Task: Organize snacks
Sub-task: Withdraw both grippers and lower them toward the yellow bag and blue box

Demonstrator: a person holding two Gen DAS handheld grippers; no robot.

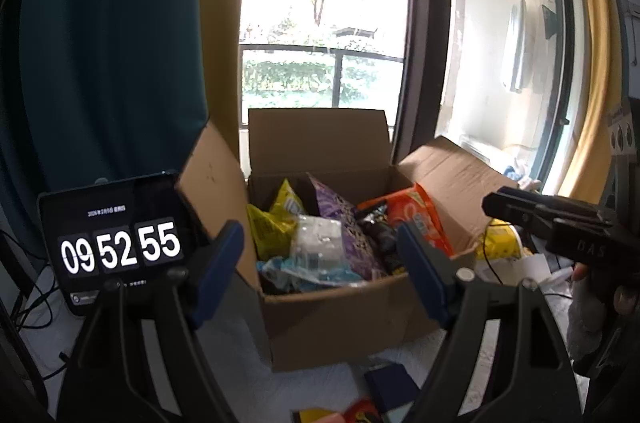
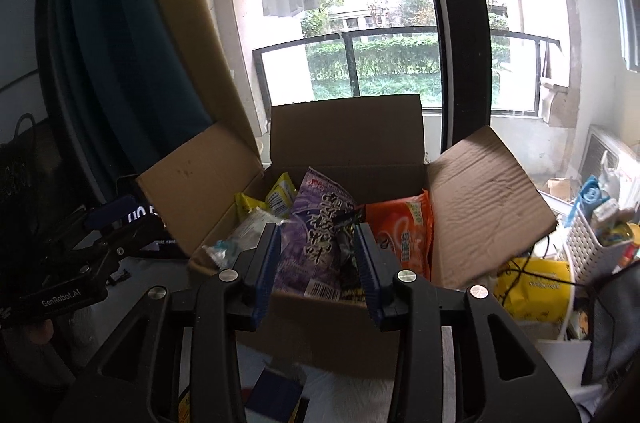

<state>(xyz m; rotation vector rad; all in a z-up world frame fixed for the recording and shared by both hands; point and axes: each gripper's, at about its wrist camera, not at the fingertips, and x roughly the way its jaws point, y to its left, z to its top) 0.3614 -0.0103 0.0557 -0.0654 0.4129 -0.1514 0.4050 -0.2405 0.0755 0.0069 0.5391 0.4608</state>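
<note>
**Both grippers empty at the snack box**

The cardboard box [image 2: 340,319] stood open at twelve o'clock, holding the purple bag [image 2: 316,235] and orange bag [image 2: 404,235]. Left gripper [image 1: 320,267] and right gripper [image 2: 316,271] hung with fingers apart, empty. Between placements, I judged; next needs another loose snack.

One cardboard box [image 2: 332,319] stood open with three flaps raised: one at its far edge, one at its left edge, one at its right edge. Inside it lay one purple packet [image 2: 316,235], one orange packet [image 2: 404,227], two yellow packets [image 1: 276,219] toward the far left corner, one clear wrapped packet [image 1: 316,243] and one dark packet [image 2: 348,243] between purple and orange. One clock screen [image 1: 116,243] stood left of the box. One white slotted basket [image 2: 588,247] and one yellow bag [image 2: 532,287] sat to its right. Two grippers were visible.
</note>
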